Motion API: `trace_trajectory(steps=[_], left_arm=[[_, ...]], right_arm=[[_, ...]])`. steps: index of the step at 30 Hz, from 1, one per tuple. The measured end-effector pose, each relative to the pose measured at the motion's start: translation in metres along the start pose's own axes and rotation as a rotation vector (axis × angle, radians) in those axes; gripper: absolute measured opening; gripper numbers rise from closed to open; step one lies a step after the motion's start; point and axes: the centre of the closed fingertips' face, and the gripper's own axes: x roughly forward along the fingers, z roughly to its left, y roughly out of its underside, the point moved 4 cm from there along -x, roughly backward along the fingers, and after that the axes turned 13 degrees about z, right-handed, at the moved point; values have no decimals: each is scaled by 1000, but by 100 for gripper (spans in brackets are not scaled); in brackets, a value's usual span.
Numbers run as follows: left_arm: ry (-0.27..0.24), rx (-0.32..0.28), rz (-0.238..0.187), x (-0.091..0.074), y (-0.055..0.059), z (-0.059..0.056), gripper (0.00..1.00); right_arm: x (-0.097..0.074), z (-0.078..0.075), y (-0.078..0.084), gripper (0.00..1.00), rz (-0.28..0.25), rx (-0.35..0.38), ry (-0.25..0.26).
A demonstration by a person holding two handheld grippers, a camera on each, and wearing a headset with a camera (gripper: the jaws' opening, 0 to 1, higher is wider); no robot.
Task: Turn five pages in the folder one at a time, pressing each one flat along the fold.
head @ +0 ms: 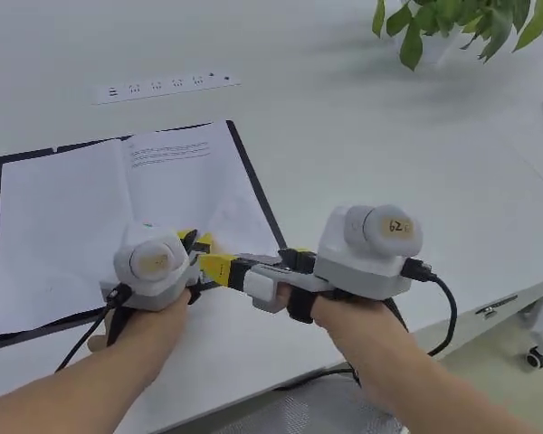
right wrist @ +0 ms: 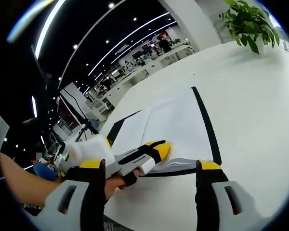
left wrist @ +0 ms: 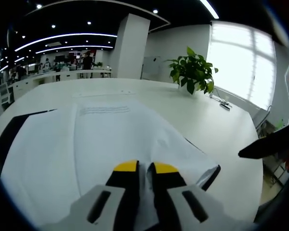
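Left gripper point(left wrist: 145, 167) pinching page point(left wrist: 115, 130), black folder point(head: 253, 185) open

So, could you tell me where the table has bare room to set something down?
The widest bare tabletop lies between the folder and the plant. A narrower strip runs between folder and power strip. Crowded: the folder's near right corner, where the left gripper pinches a page beside the right gripper.

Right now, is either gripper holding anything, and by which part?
The left gripper seems pinched on the top page at its near edge by the right corner; the right gripper is open, holding nothing.
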Motion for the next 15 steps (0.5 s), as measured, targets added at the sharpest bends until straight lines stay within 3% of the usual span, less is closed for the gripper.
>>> trace_trajectory(steps=[4,7,9,12,15], left_arm=[[4,-17,1,-1,0,-1,9],[6,-12,5,-1,0,-1,9],[7,-14,2,-2,1,-4,8],[8,4,8,-1,1,-2,9],[6,6,5,-1,1,-2,9]], right_arm=[[10,7,-1,71,-15,76,-55],[20,7,-1,67,-6,99,-67],[21,7,-5,65,-38,146,-79],[29,1,-3,63,-11,168,-71],[29,-2,-3,59,-27,218,-85]])
